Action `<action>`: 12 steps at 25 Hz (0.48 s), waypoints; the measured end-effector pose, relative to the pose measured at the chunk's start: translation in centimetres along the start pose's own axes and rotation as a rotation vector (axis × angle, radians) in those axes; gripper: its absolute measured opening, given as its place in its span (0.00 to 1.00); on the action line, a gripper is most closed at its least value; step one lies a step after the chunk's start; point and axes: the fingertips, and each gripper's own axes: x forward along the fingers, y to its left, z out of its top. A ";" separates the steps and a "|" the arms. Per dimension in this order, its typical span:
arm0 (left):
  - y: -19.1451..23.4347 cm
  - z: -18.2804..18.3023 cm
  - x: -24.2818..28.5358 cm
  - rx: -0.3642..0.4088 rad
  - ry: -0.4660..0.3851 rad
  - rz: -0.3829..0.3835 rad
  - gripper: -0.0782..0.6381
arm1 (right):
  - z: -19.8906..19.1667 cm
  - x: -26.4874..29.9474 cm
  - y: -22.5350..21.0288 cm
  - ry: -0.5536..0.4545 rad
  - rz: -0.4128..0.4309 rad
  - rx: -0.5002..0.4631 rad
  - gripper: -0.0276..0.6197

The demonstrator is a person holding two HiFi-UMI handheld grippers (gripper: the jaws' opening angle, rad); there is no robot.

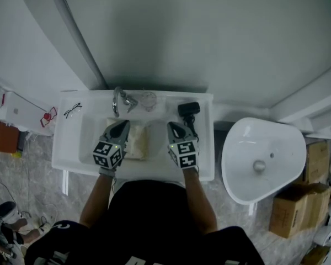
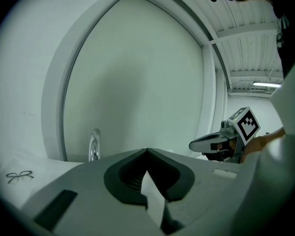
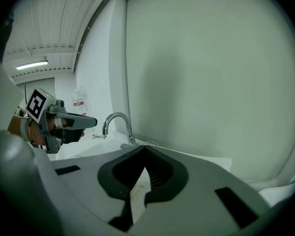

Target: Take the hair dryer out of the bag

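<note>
Left gripper [image 1: 123, 125] and right gripper [image 1: 172, 126] are both clenched shut over the basin, flanking the pale bag [image 1: 137, 141] lying in it; a thin pale sliver shows in each slit, but I cannot tell whether fabric is pinched. The black hair dryer [image 1: 188, 109] lies outside the bag at the counter's [image 1: 69, 131] back right corner, so the task looks done. Faucet [image 1: 119, 101] and glass [image 1: 148, 99] line the back edge and eyeglasses [image 1: 73, 110] rest back left, none blocking either gripper.
</note>
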 end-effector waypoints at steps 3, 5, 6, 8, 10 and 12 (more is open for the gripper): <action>0.2 0.1 -0.2 -0.001 0.000 0.001 0.11 | 0.4 0.1 0.2 -0.011 0.000 0.004 0.04; 0.3 0.1 -0.3 -0.001 0.003 0.002 0.11 | 0.4 0.1 0.5 -0.002 0.005 0.004 0.04; 0.3 0.1 -0.3 0.000 0.005 0.001 0.11 | 0.4 0.0 0.6 -0.003 0.007 0.003 0.04; 0.3 0.2 -0.3 0.004 0.006 -0.001 0.11 | 0.4 0.0 0.7 -0.007 0.009 -0.003 0.04; 0.2 0.3 -0.2 0.007 0.005 -0.003 0.11 | 0.5 0.0 0.6 -0.012 0.011 -0.010 0.04; 0.2 0.3 -0.1 0.009 0.005 -0.005 0.11 | 0.7 0.0 0.7 -0.019 0.017 -0.004 0.04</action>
